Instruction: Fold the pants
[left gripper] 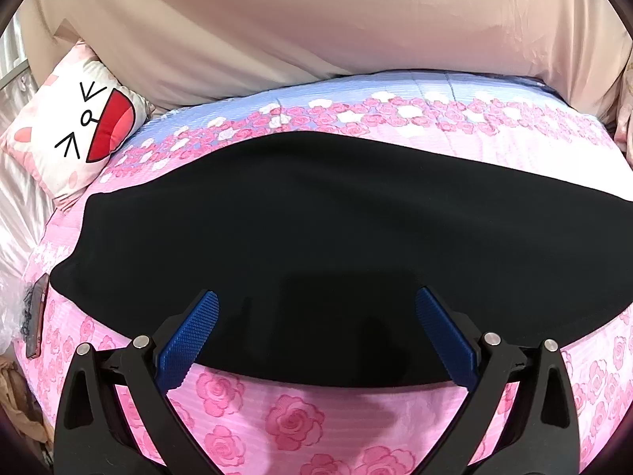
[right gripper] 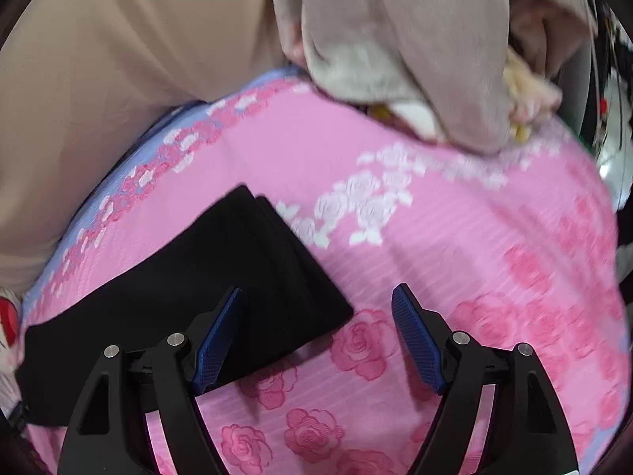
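Blue-padded fingers of the left gripper [left gripper: 316, 332] sit closest to its cam, spread wide w/ nothing pinched, hanging over the near hem of the black pants [left gripper: 316, 237]. Pants lie flat in a long band across the pink rose bedspread [left gripper: 292, 419], already doubled by the look of the stacked layers at the end seen from the right cam. Right gripper [right gripper: 316, 336] also stands open and empty, its left pad over the pants' near corner, its right pad over bare spread at 3 o'clock of that corner. Judged step: take hold of this end for the next fold over toward the other end. To do it well, both pads should bite all layers at the corner, not just the top one, then lift low and carry straight so edges stay lined up; right view is motion-blurred, so layer count is prob. two but unsure. Room: open spread at 3 o'clock of the pants end in the right cam; beige heap [right gripper: 395, 39] at 12–1 o'clock, well apart. Left cam: cartoon pillow [left gripper: 79, 126] at 10 o'clock, phone-like item [left gripper: 37, 316] at the spread's 9 o'clock edge, near the pants' left end, so keep swings off that side.
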The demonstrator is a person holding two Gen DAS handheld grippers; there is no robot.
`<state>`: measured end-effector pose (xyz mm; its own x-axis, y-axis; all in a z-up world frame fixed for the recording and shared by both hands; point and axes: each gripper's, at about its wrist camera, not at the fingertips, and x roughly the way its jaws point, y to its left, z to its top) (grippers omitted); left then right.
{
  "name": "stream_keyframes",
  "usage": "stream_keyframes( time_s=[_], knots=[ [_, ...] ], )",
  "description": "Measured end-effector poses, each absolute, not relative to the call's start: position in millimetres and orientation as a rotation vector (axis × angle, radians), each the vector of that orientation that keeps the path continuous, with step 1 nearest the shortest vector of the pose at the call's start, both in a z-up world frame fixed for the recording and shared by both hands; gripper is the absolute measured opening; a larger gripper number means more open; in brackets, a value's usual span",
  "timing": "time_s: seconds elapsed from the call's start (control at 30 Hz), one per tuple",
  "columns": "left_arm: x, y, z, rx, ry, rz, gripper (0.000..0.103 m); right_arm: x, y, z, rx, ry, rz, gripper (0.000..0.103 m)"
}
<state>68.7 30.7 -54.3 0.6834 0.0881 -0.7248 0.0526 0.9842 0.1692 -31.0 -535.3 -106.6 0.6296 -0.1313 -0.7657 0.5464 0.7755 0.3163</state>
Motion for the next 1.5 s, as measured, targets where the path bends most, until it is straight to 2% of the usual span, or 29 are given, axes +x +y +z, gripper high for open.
stream_keyframes(
  time_s=[0.07,0.17,0.2,0.4,0.6,0.77,0.93,1.03,1.13,1.23,1.3,1.5],
  knots=[
    [68,38,-53,0.169,0.818,0.018,0.098,-31,-529,-107,0.543,0.785,-0.429,0.074],
    [69,44,-53,0.152,0.821,0.007,0.098,-23,-517,-107,0.527,0.812,-0.418,0.021],
    [70,45,-53,0.148,0.822,-0.002,0.098,-21,-515,-106,0.568,0.807,-0.385,0.019],
    [70,52,-51,0.135,0.811,-0.048,0.098,-18,-482,-55,0.676,0.664,-0.201,0.019],
    [86,69,-51,0.090,0.843,-0.045,0.098,37,-370,2,0.608,0.614,0.165,0.019],
    [85,100,-41,0.050,0.812,-0.021,0.098,90,-255,2,0.503,0.702,0.390,0.019],
    [81,131,-38,0.024,0.809,0.000,0.098,122,-156,-29,0.383,0.847,0.501,0.020],
    [80,143,-41,0.006,0.814,0.000,0.098,124,-116,-54,0.273,0.931,0.516,0.030],
    [81,148,-44,-0.008,0.831,-0.021,0.098,114,-100,-67,0.245,0.978,0.514,0.046],
    [81,148,-45,-0.041,0.850,-0.083,0.098,93,-120,-45,0.312,0.908,0.517,0.053],
    [84,143,-43,-0.077,0.863,-0.142,0.098,75,-151,-25,0.348,0.838,0.447,0.065],
    [101,92,-45,-0.137,0.940,-0.341,0.098,33,-245,-7,0.380,0.753,0.135,0.065]
  ],
)
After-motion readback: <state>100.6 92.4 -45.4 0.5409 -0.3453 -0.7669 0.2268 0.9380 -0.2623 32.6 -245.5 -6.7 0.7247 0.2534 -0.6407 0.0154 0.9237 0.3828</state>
